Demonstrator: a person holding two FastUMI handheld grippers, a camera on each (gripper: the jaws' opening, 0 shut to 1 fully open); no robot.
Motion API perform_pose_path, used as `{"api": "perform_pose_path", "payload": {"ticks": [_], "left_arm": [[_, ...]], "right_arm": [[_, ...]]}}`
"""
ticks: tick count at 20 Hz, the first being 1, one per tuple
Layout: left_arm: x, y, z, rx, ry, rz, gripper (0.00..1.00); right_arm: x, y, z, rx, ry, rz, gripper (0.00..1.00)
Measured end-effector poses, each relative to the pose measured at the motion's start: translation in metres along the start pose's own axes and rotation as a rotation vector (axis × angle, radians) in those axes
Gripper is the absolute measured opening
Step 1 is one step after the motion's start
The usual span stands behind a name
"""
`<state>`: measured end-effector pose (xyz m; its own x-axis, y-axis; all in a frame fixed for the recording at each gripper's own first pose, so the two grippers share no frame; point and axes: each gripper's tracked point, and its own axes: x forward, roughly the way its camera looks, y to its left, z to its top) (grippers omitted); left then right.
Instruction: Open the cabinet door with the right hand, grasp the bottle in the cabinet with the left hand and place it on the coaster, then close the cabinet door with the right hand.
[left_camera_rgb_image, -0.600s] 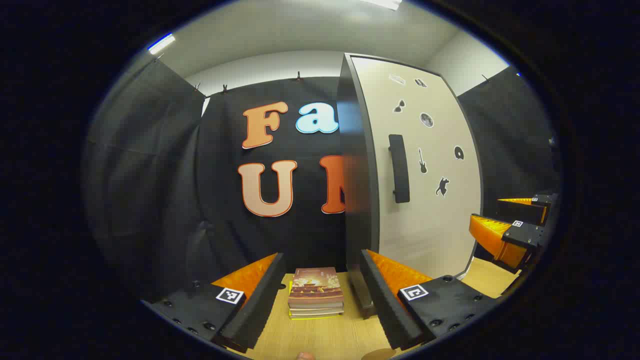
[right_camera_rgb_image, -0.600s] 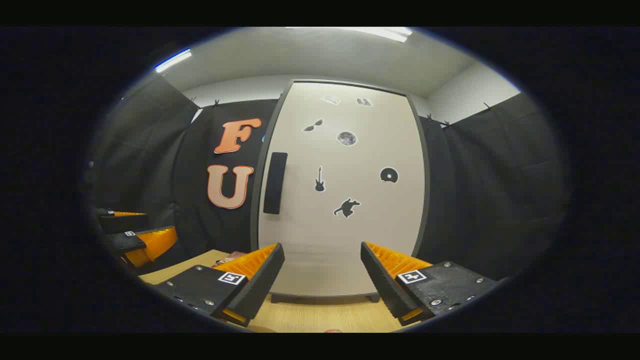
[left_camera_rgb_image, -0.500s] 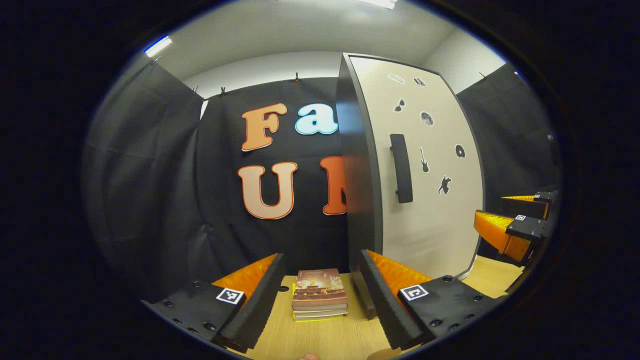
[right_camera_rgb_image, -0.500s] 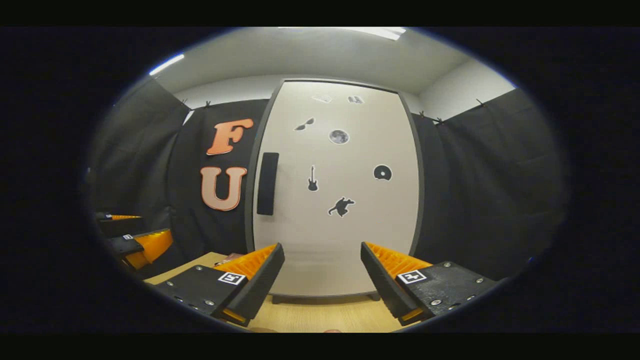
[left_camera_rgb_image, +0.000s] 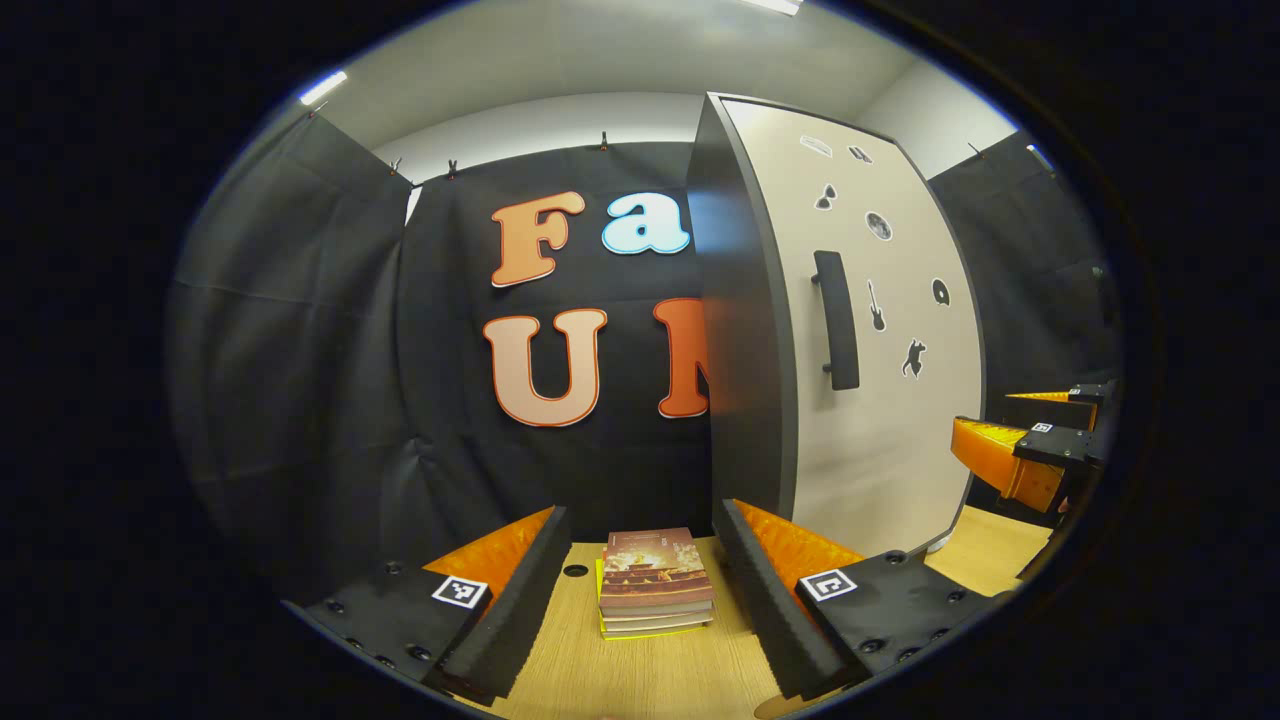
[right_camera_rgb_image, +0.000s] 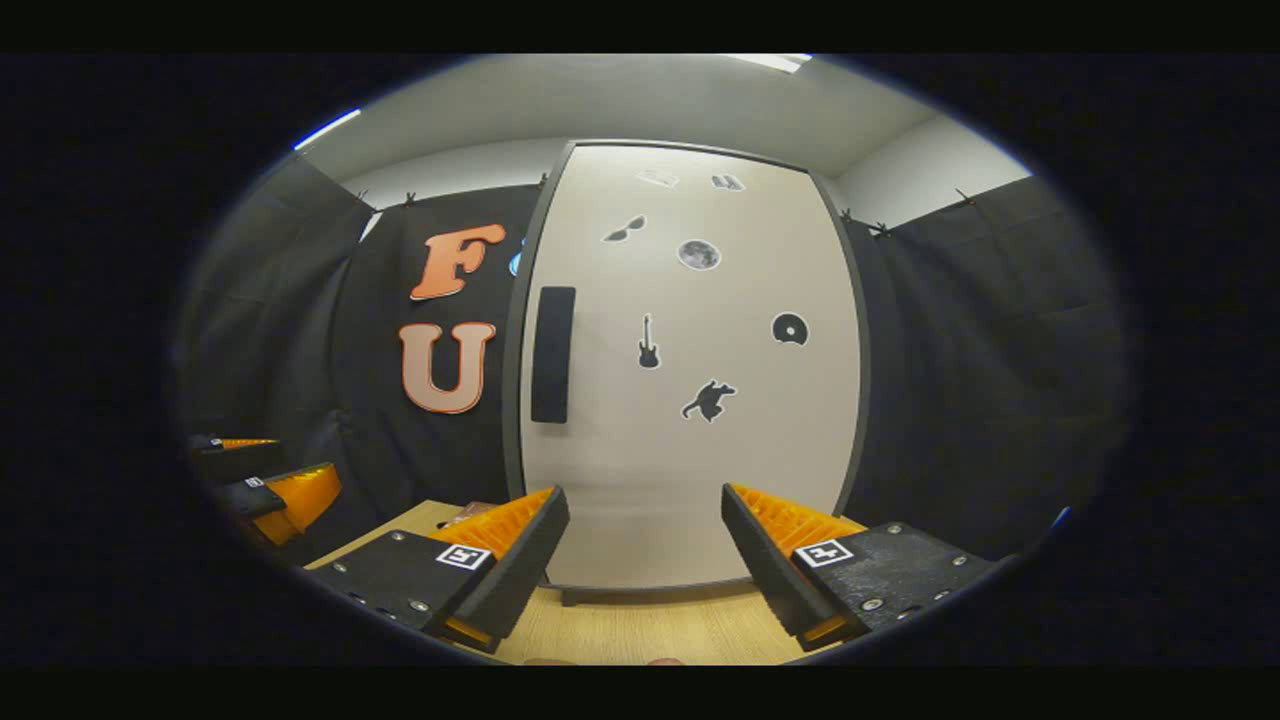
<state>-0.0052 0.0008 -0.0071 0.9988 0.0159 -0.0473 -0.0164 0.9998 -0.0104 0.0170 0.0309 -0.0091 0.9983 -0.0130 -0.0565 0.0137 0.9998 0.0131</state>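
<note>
The cabinet's pale door (right_camera_rgb_image: 690, 450) stands shut, with several dark stickers and a black vertical handle (right_camera_rgb_image: 552, 355) near its left edge. What is inside is hidden. My right gripper (right_camera_rgb_image: 644, 492) is open and empty, facing the door's lower part from a short way off. In the left gripper view the cabinet door (left_camera_rgb_image: 880, 440) and its handle (left_camera_rgb_image: 838, 320) stand to the right, past the dark side panel. My left gripper (left_camera_rgb_image: 640, 508) is open and empty above the table. The right gripper (left_camera_rgb_image: 985, 412) shows at the far right, and the left gripper (right_camera_rgb_image: 305, 455) at the right gripper view's left edge.
A small stack of books (left_camera_rgb_image: 655, 585) lies on the wooden table (left_camera_rgb_image: 590, 670) ahead of my left gripper, beside the cabinet's left side. A small dark hole (left_camera_rgb_image: 575, 570) sits in the tabletop. A brown rounded edge (left_camera_rgb_image: 770, 708) shows at the bottom. Black cloth walls surround the booth.
The door looks slightly larger in the right gripper view, so that gripper has come a little closer. In the left gripper view the cabinet has shifted right. Both grippers stay open.
</note>
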Motion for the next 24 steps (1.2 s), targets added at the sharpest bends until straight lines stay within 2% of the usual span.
{"api": "perform_pose_path", "payload": {"ticks": [9, 12, 16, 17, 18, 21, 23, 24], "left_arm": [[-0.002, 0.003, -0.001, -0.004, -0.003, 0.022, 0.98], [-0.003, 0.004, -0.002, -0.013, 0.005, 0.035, 0.98], [0.0, 0.006, -0.004, -0.014, 0.011, 0.054, 0.98], [0.001, 0.006, -0.004, -0.016, 0.012, 0.056, 0.98], [0.002, 0.007, -0.005, -0.019, 0.014, 0.056, 0.98], [0.001, 0.007, -0.008, -0.028, 0.022, 0.048, 0.98], [0.001, 0.006, -0.01, -0.027, 0.026, 0.033, 0.98], [0.002, 0.005, -0.011, -0.026, 0.027, 0.023, 0.98]], "right_arm": [[0.024, 0.031, 0.025, 0.018, -0.026, 0.025, 0.95], [0.043, 0.046, 0.042, 0.028, -0.048, 0.046, 0.97], [0.077, 0.059, 0.062, 0.089, -0.06, 0.065, 0.94], [0.086, 0.059, 0.069, 0.102, -0.063, 0.059, 0.91], [0.096, 0.06, 0.074, 0.114, -0.066, 0.054, 0.93], [0.119, 0.065, 0.085, 0.142, -0.055, 0.057, 0.87], [0.127, 0.068, 0.088, 0.134, -0.058, 0.047, 0.82], [0.129, 0.069, 0.088, 0.122, -0.06, 0.038, 0.75]]}}
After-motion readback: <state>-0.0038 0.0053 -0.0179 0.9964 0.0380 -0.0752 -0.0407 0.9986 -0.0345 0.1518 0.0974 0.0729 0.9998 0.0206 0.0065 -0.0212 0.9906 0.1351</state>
